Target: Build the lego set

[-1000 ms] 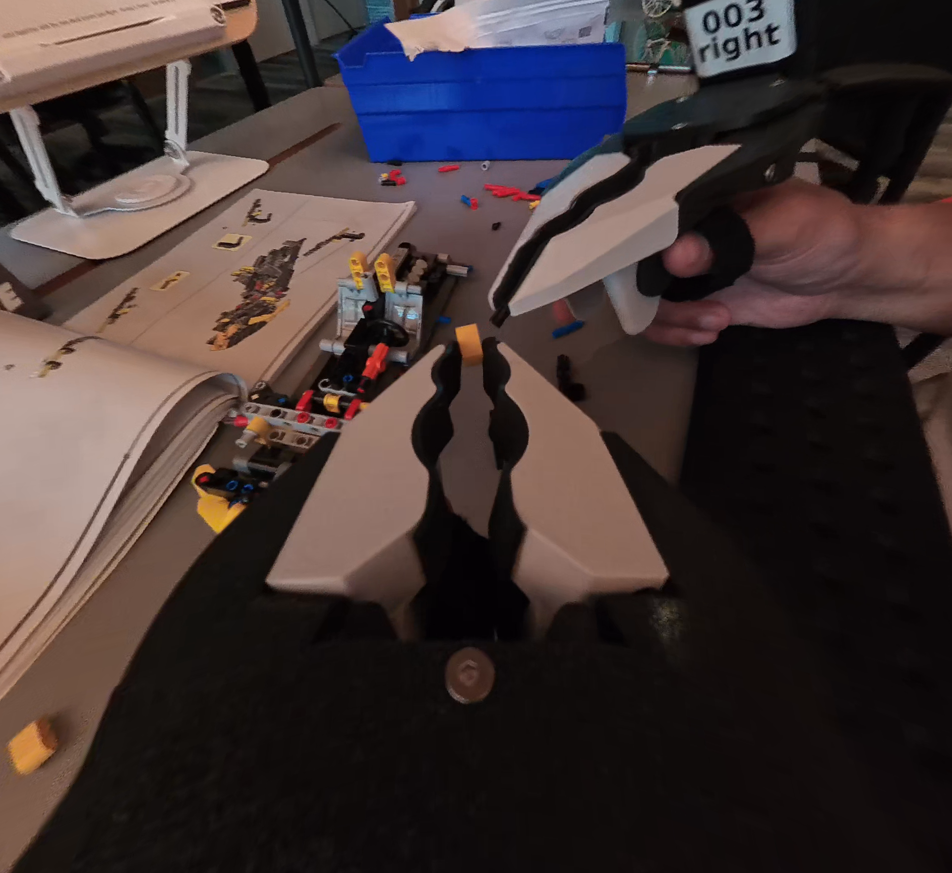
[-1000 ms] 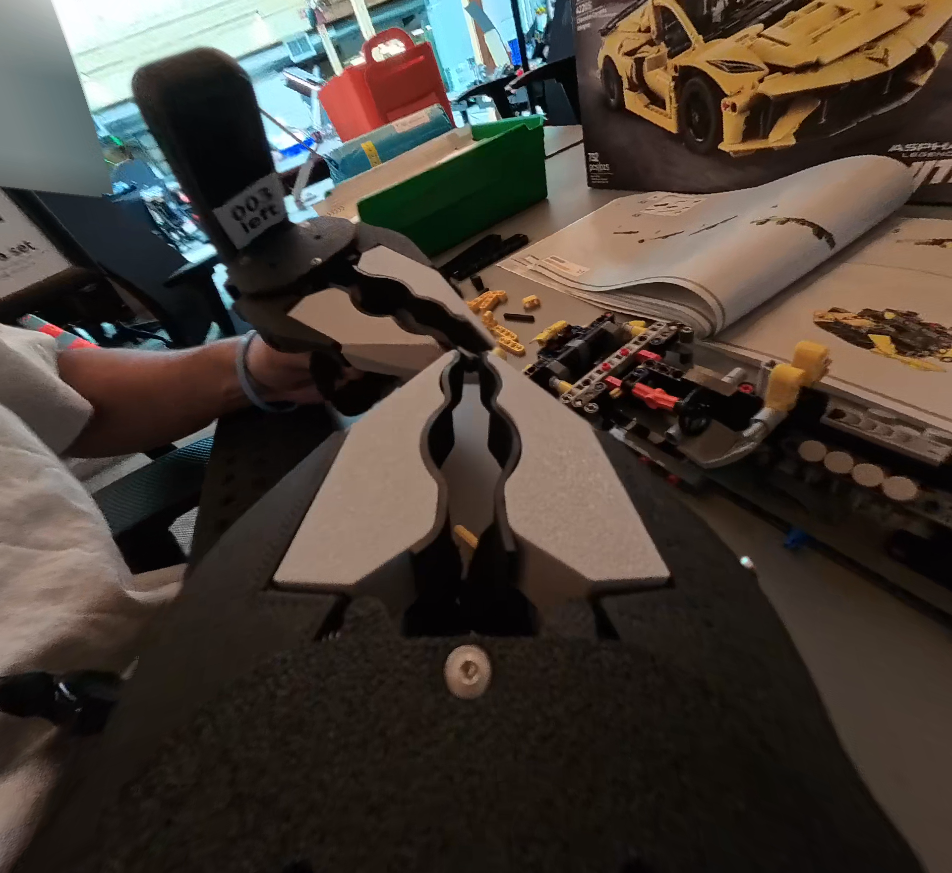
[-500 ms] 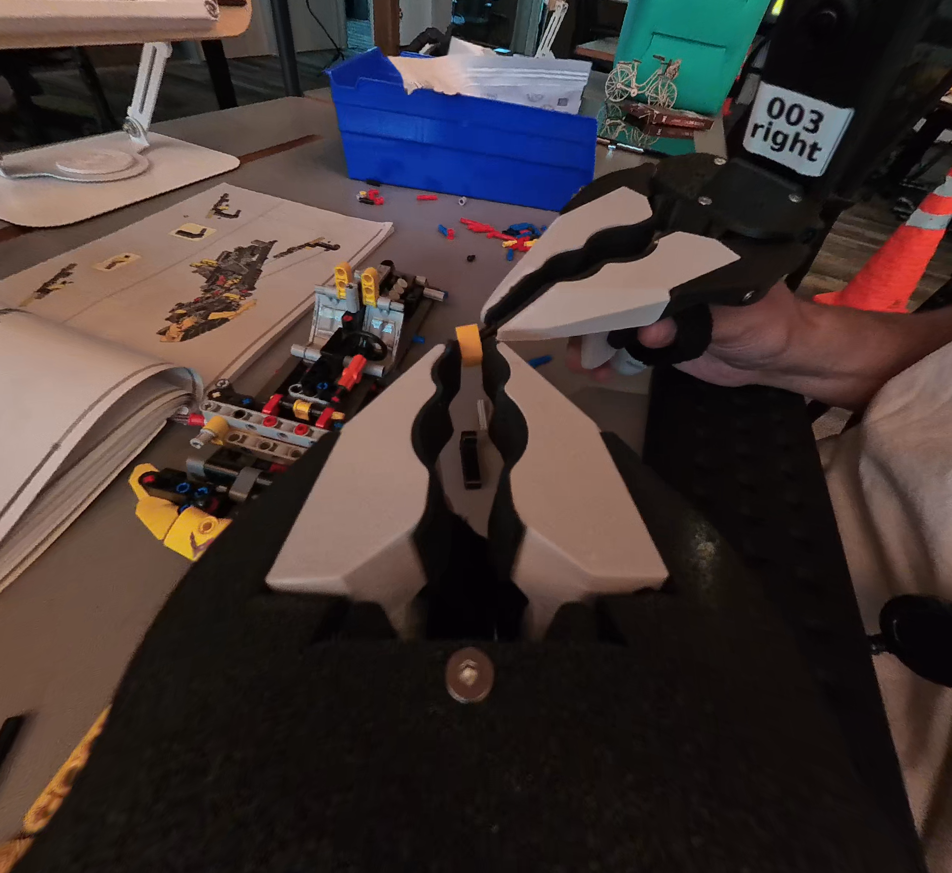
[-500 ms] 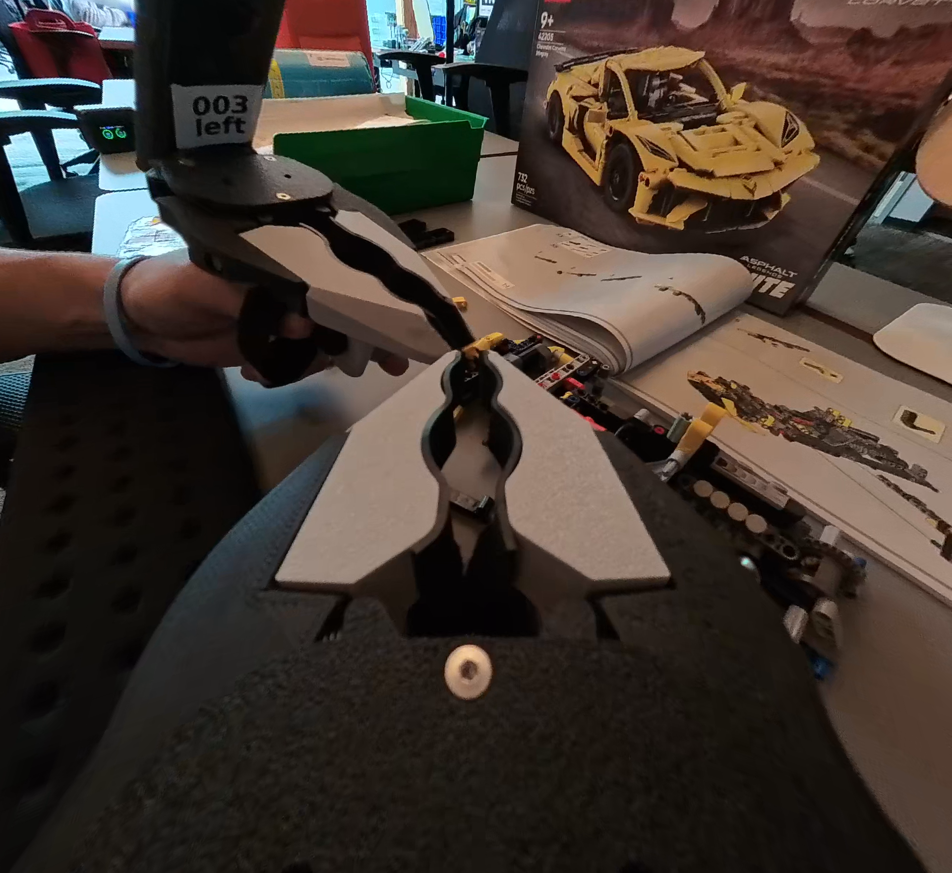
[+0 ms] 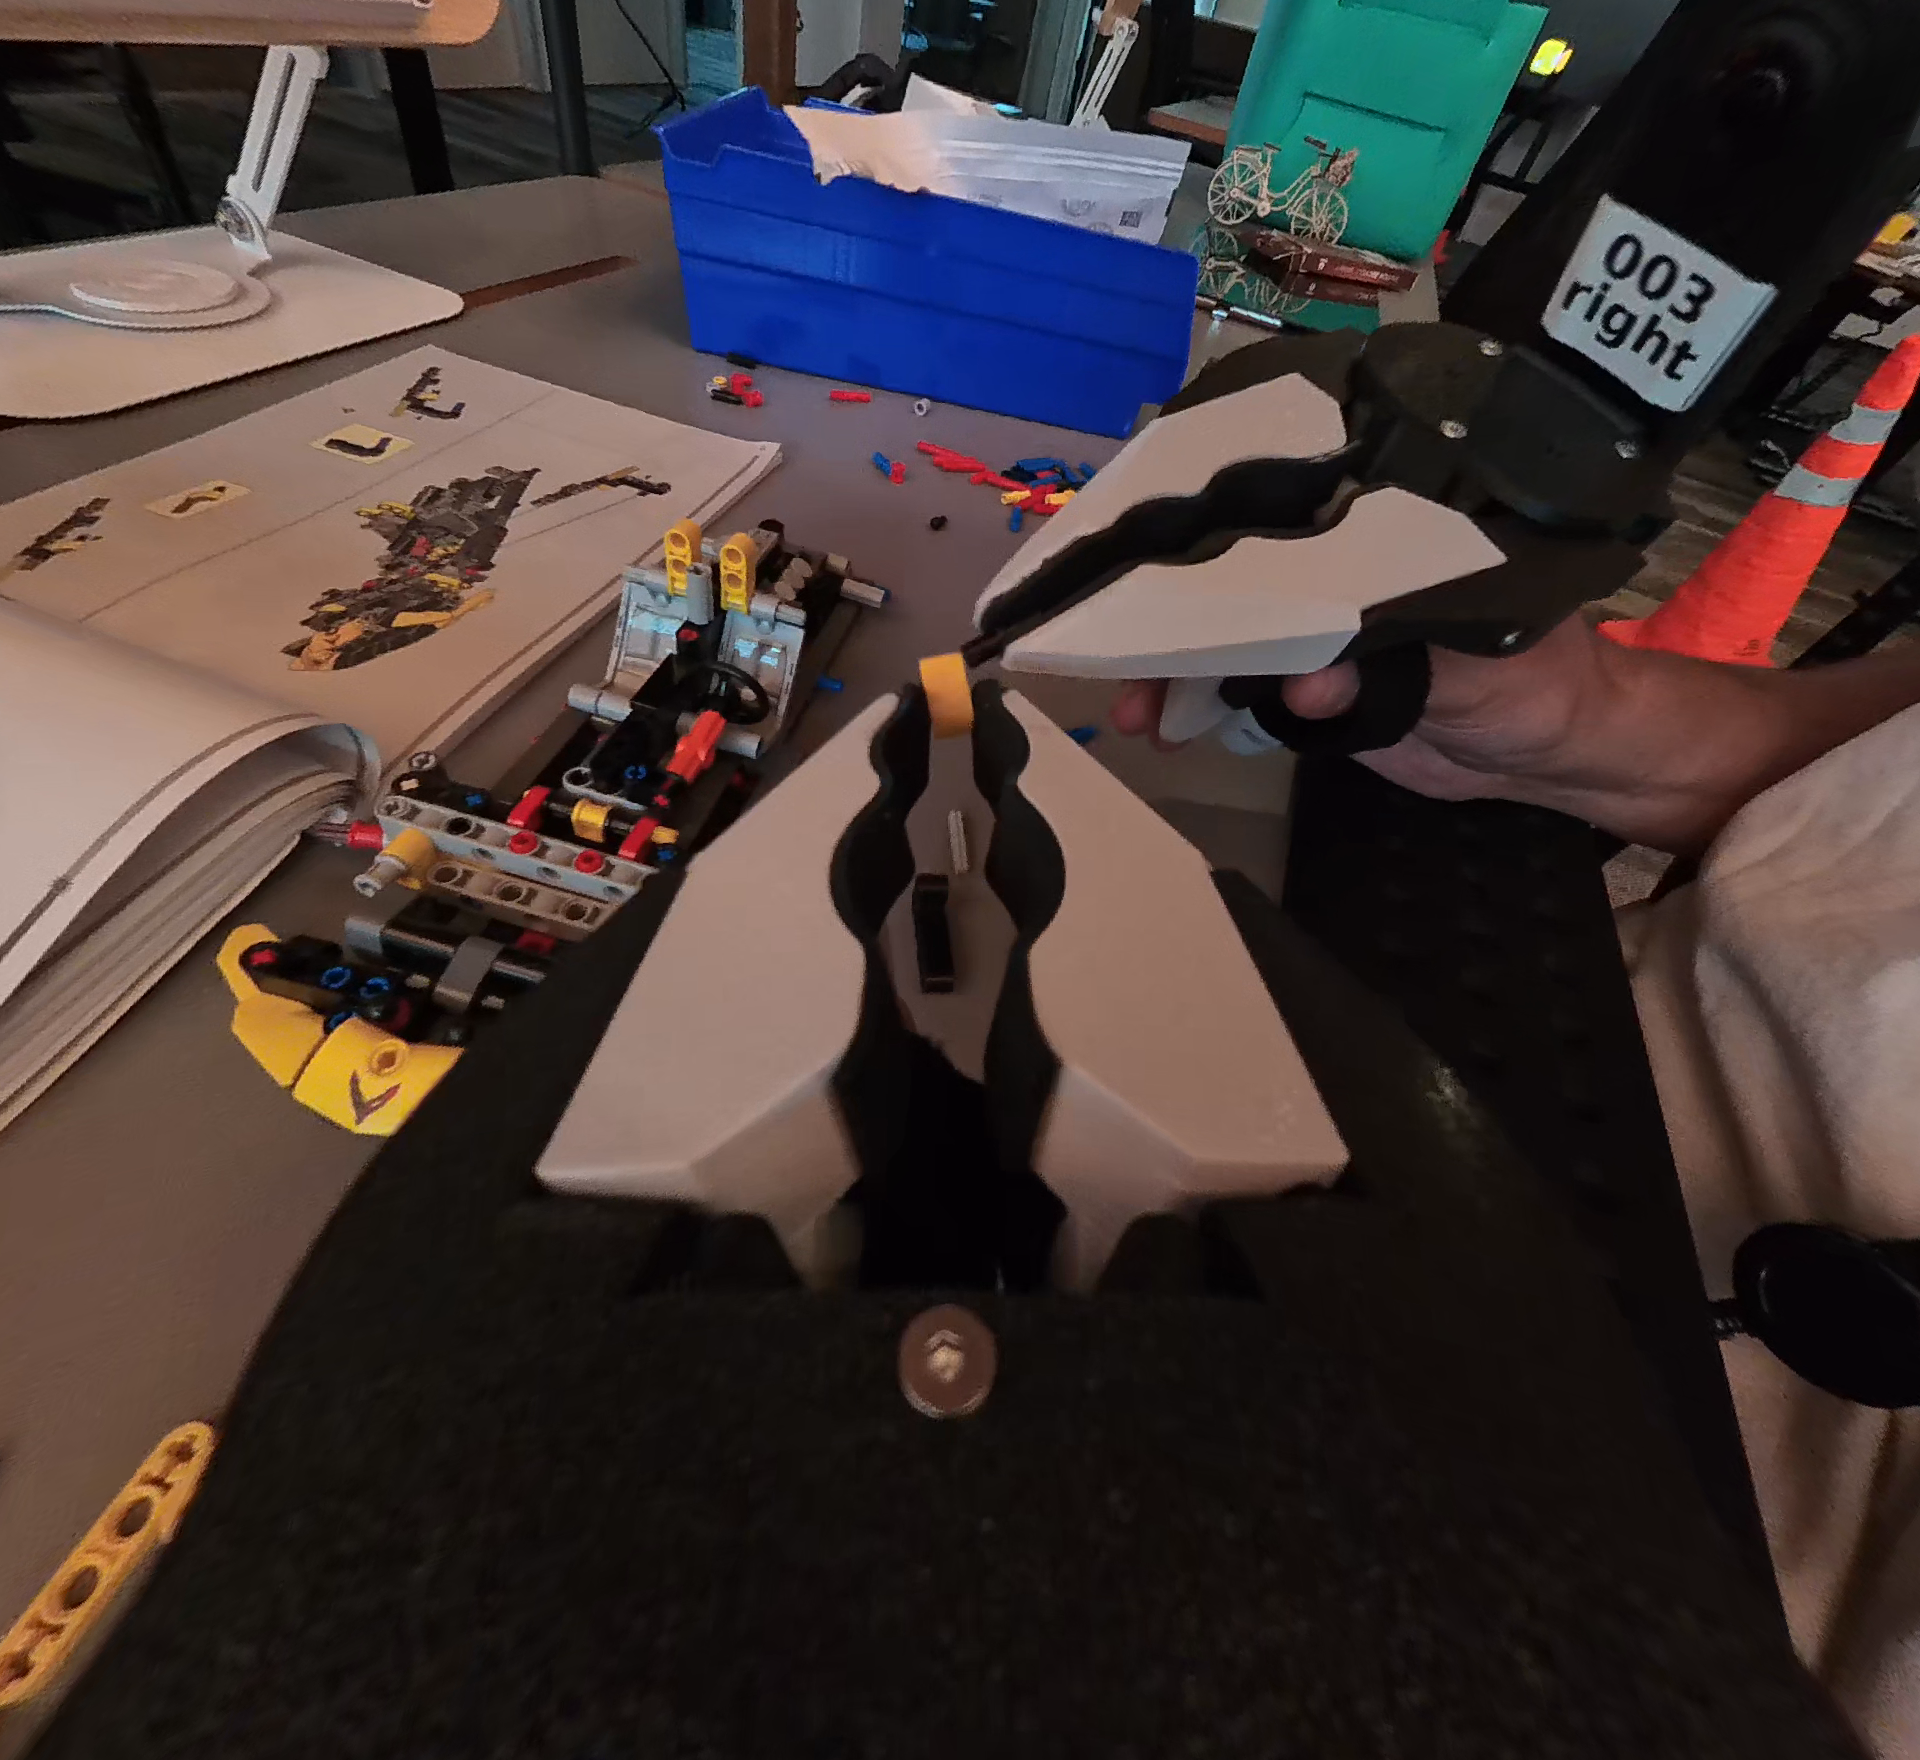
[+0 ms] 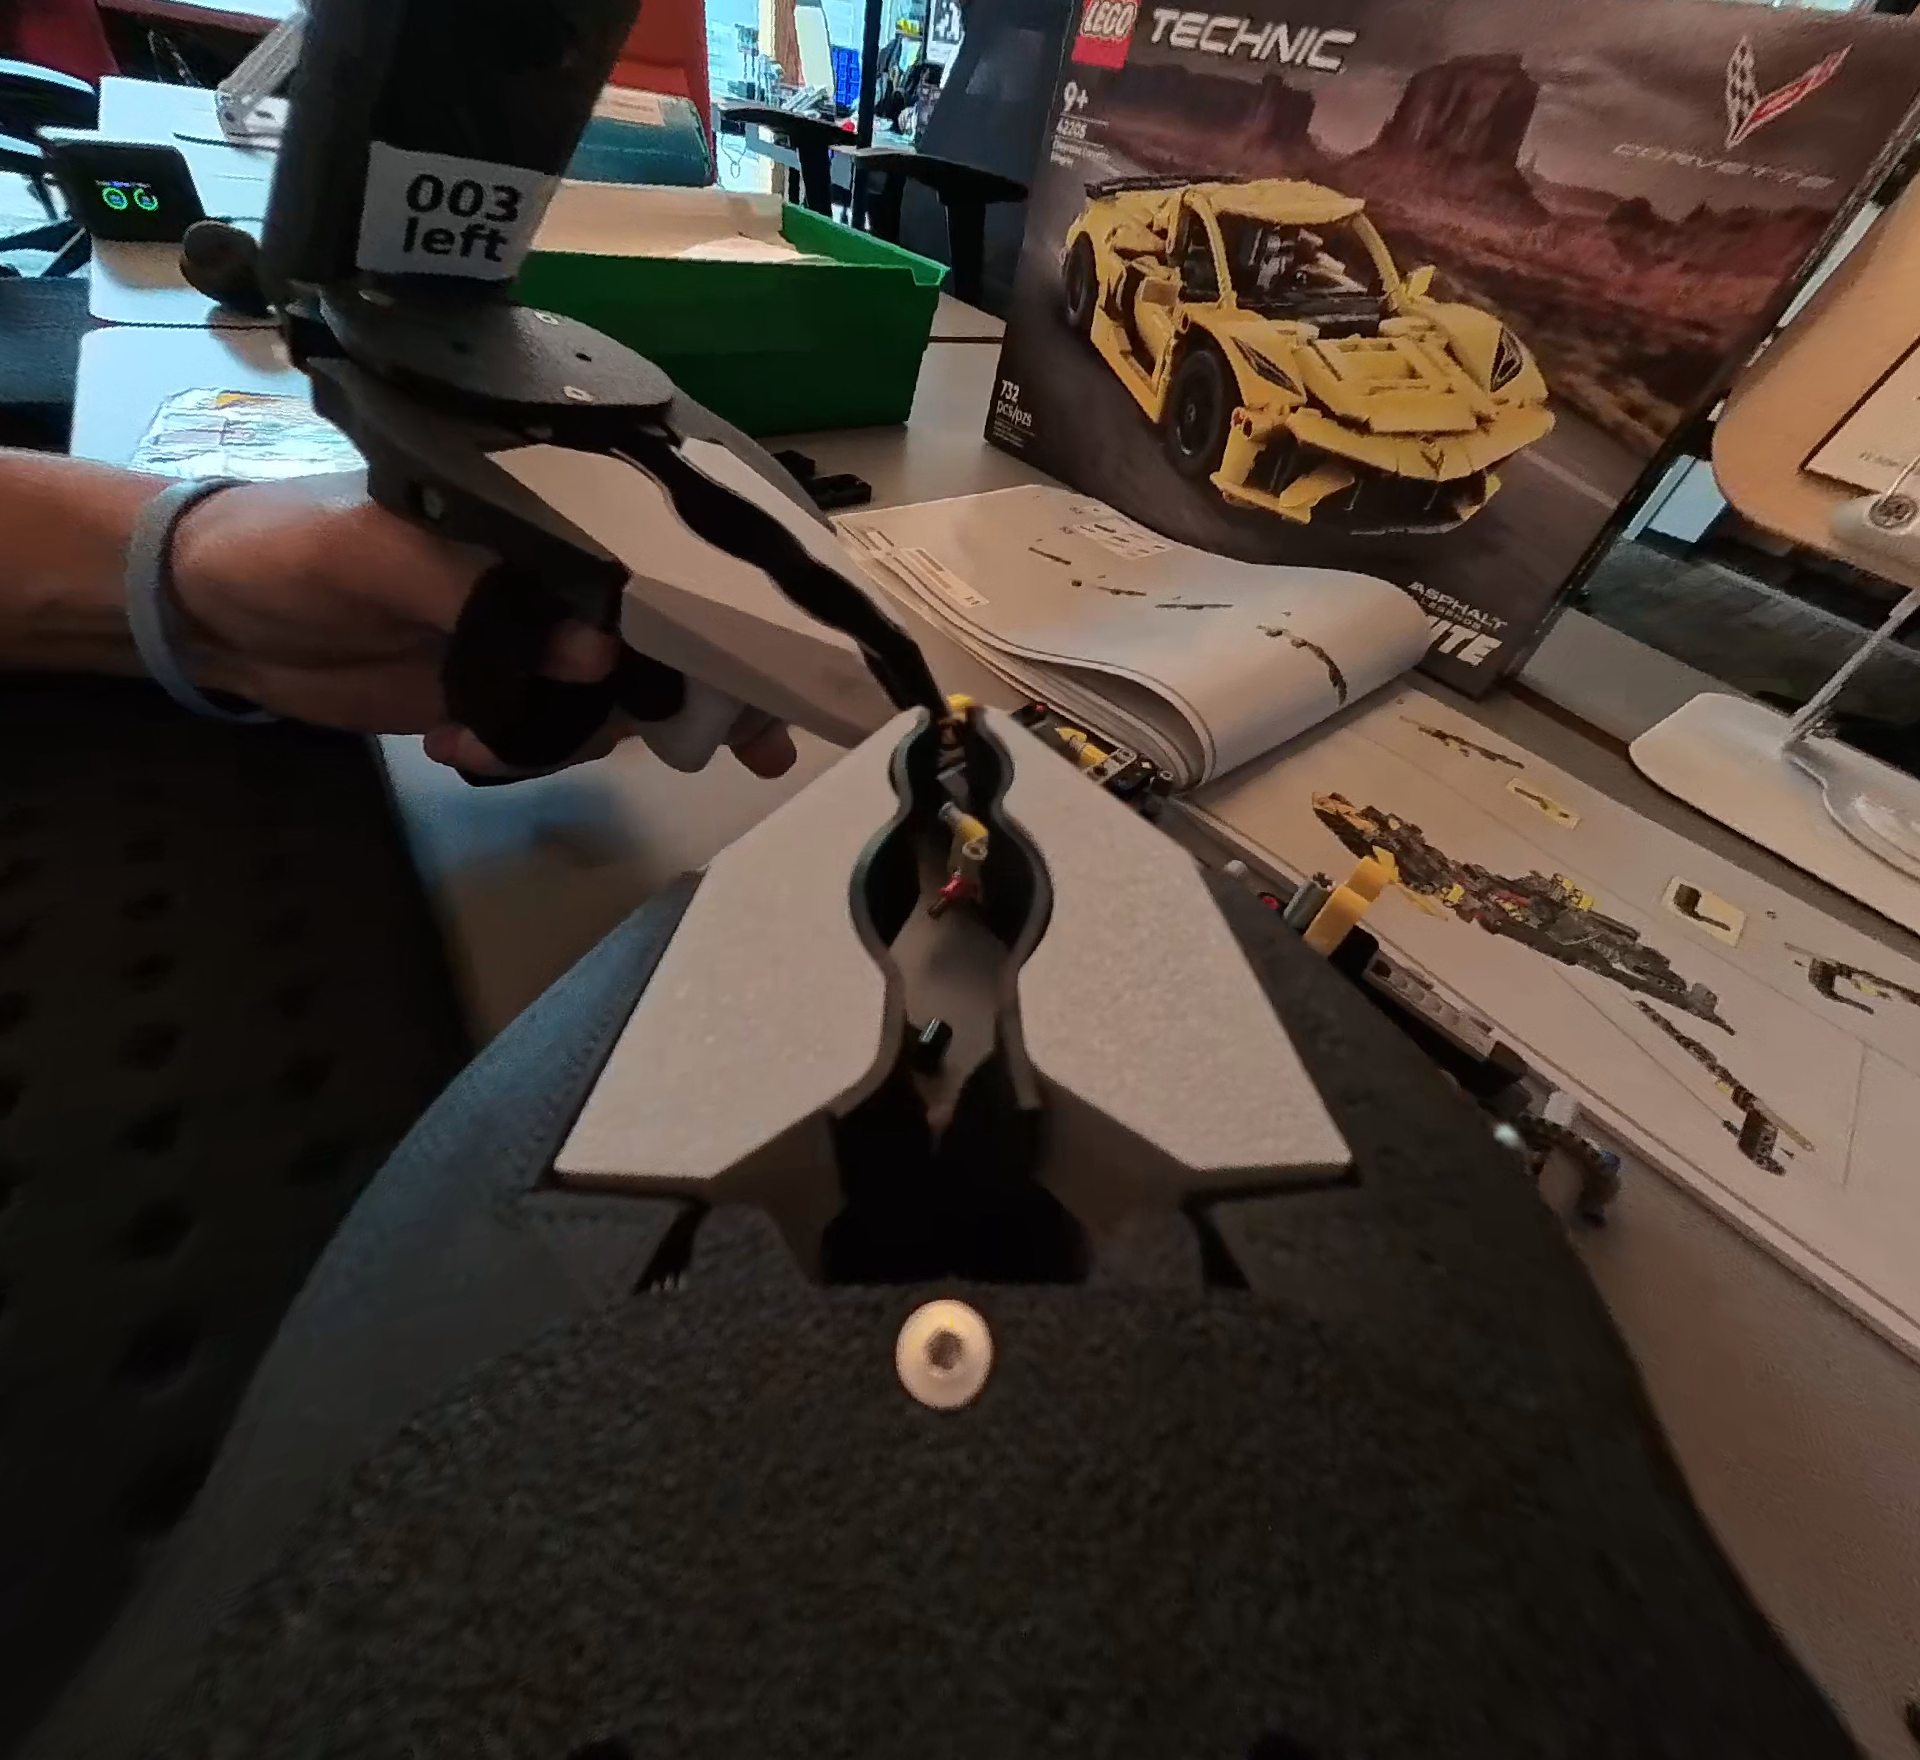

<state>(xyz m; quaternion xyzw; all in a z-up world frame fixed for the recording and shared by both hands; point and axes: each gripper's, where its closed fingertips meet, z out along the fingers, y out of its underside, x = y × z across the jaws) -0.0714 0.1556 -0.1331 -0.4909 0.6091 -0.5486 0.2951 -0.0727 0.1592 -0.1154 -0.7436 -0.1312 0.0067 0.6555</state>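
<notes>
Betw. left gripper (image 5: 948,694) tips – pinched yellow bush (image 5: 947,694) – right gripper (image 5: 977,645) closed, touching it.

Each tool has pale grey wedge-shaped fingers (image 5: 727,962) lined with wavy black pads, mounted on a black textured body with a silver screw (image 5: 945,1362) at centre. A white sticker (image 6: 452,219) marks each black handle. A grey wristband (image 6: 156,588) circles the left wrist.

Dim indoor daylight from rear windows; wide-angle edge distortion.
</notes>
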